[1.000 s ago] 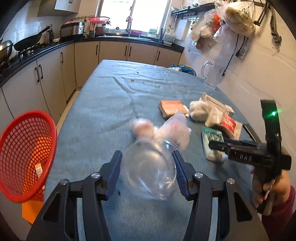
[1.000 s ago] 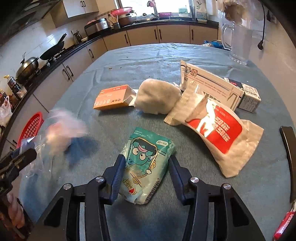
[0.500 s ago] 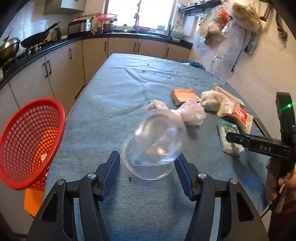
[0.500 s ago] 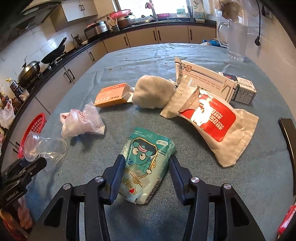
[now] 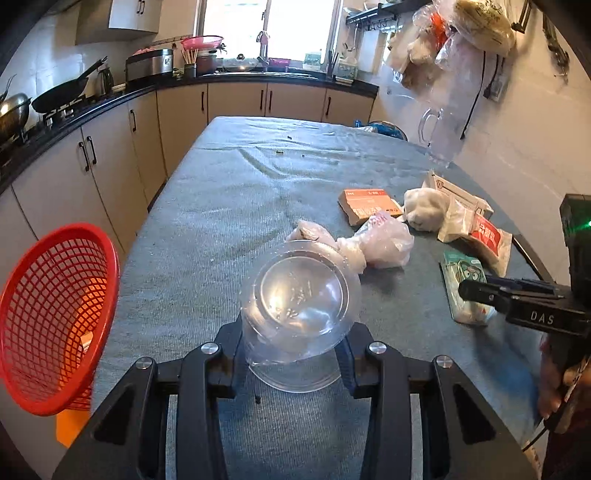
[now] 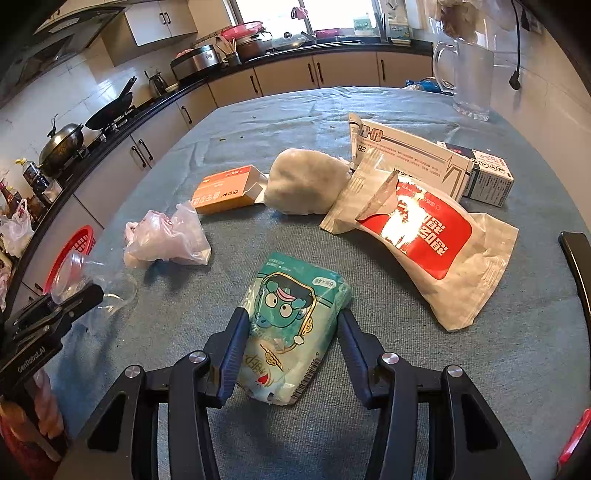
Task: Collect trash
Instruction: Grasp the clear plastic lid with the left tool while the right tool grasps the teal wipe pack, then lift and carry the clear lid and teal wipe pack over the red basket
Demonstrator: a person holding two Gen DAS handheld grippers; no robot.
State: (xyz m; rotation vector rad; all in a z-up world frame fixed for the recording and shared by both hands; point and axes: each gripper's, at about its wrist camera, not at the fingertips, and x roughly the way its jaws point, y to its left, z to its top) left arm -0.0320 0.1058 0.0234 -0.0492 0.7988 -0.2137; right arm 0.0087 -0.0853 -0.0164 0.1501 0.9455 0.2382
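My left gripper [image 5: 295, 347] has its jaws around a clear plastic cup [image 5: 301, 291], tilted with its base toward the camera, above a clear lid [image 5: 295, 376] on the table. A red mesh basket [image 5: 48, 317] stands past the table's left edge. My right gripper [image 6: 291, 339] is open, its fingers either side of a teal cartoon packet [image 6: 291, 325] lying flat. A crumpled clear bag [image 6: 166, 240] lies between the two grippers. A red-and-white pouch [image 6: 424, 229], a grey wad [image 6: 306, 181], an orange box [image 6: 225, 190] and white cartons [image 6: 413, 155] lie beyond.
The grey cloth-covered table [image 5: 240, 177] runs toward kitchen cabinets [image 5: 236, 103] and a sink counter. A clear pitcher [image 6: 469, 81] stands at the far right corner. A dark chair back [image 6: 576, 266] is at the right edge. The wall on the right carries hanging bags [image 5: 461, 33].
The crumpled bag has dropped from the left gripper's cup onto the table. The left gripper has pulled back left with the cup, toward the basket. The right gripper has stayed around the teal packet.
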